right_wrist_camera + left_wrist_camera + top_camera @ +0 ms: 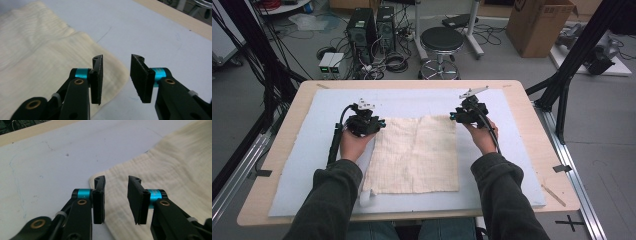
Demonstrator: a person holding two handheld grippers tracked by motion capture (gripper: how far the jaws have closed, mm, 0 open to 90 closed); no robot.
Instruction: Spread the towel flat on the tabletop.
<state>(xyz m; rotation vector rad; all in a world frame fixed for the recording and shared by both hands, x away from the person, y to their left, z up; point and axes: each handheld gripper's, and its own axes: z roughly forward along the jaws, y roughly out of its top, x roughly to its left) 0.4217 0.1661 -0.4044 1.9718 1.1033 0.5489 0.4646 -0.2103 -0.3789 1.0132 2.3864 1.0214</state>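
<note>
The cloth (414, 155) is cream woven fabric, matt, with a crinkled gauze-like weave and faint grid lines. It lies on a pale blue-white mat (312, 150), smooth and matt, marked with thin pen lines. The tabletop (537, 130) shows light wood at its edges. Each hand-held gripper (116, 195) (116, 76) has matt black plastic jaws with ribbed pads, glossy cyan metal collars and brass-coloured rivets.

The cloth (414, 155) lies on the mat (302, 150), a hand-held gripper at each far corner.

No text, label, brand or number can be read on anything seen in these views.
</note>
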